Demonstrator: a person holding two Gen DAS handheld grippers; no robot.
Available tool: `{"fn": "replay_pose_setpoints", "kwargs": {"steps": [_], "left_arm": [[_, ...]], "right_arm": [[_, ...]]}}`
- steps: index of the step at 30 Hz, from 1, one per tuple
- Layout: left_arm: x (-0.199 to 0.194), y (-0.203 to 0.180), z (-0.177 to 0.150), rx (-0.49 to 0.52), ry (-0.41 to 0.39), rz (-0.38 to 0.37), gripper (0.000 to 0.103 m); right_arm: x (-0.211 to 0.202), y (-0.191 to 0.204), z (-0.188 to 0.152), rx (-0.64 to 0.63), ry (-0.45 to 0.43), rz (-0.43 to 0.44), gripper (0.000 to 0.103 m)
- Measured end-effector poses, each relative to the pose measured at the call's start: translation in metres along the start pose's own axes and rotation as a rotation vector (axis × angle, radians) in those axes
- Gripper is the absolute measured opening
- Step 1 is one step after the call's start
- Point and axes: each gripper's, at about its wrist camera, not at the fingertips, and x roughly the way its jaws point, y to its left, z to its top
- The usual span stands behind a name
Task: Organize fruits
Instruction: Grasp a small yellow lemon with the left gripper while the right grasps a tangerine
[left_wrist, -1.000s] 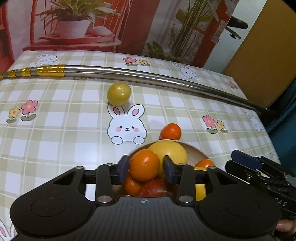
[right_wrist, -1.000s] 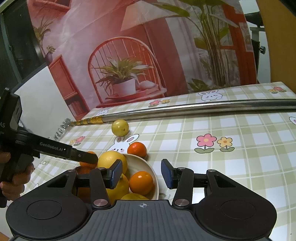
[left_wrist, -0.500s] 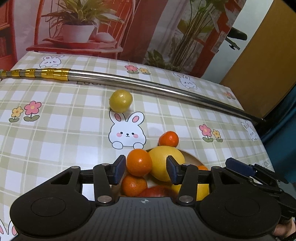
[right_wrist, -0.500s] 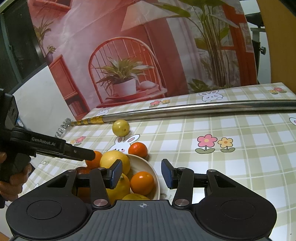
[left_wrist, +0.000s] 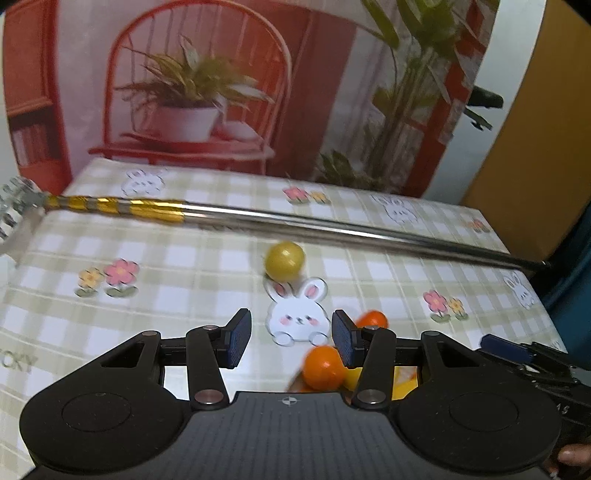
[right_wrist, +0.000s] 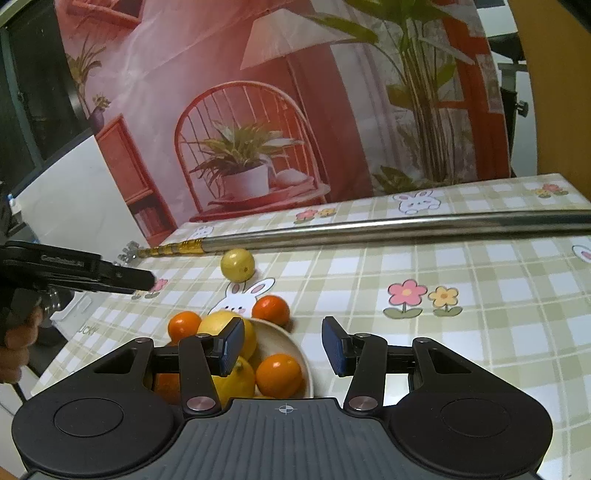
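Your table (right_wrist: 480, 369), under a checked cloth with rabbits and flowers, fills both views; a long metal pole (right_wrist: 369, 230) lies across it beyond the bowl (right_wrist: 284, 339). Only your right wrist view shows the bowl plainly, with a large lemon (right_wrist: 221, 326) and oranges (right_wrist: 279, 374) piled in it. The left wrist view catches just one blurred orange (left_wrist: 323, 367) and yellow scraps at the bowl's place, the rest cut off by the gripper body. One orange (right_wrist: 270, 309) sits on the cloth touching the bowl's far rim, and a small yellow fruit (right_wrist: 237, 265) lies beyond the bowl, near the pole. Your right gripper (right_wrist: 282, 349) hovers over the bowl's right edge, jaws apart and empty. Your left gripper (left_wrist: 291, 339) stands apart too, nothing between its pads; from the right view it hangs left of the bowl, well above it. The hand (right_wrist: 18, 343) holding it is partly cut off.
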Motion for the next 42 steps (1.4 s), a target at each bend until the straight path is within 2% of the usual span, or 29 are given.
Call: {"fn": "replay_pose_setpoints", "kwargs": {"steps": [11,15,18,31,42], "left_arm": [[-0.028,0.022,0.03,0.014,-0.111,0.102,0.051],[-0.029,0.029,0.034,-0.013,-0.115,0.113,0.051],[-0.027,0.031,0.03,-0.023,-0.112,0.099,0.051],[-0.009,0.044,0.013,-0.048,-0.085,0.091,0.051],[0.006,0.051,0.01,-0.063,-0.052,0.082,0.051]], "right_arm": [[0.005,-0.005,0.039,-0.048,-0.029,-0.029,0.044],[0.017,-0.005,0.054,-0.052,-0.023,-0.012,0.044],[0.039,-0.007,0.062,-0.02,0.047,0.036,0.044],[0.124,0.011,0.057,-0.001,0.278,0.045,0.044],[0.146,0.01,0.05,0.045,0.344,0.062,0.044]]}}
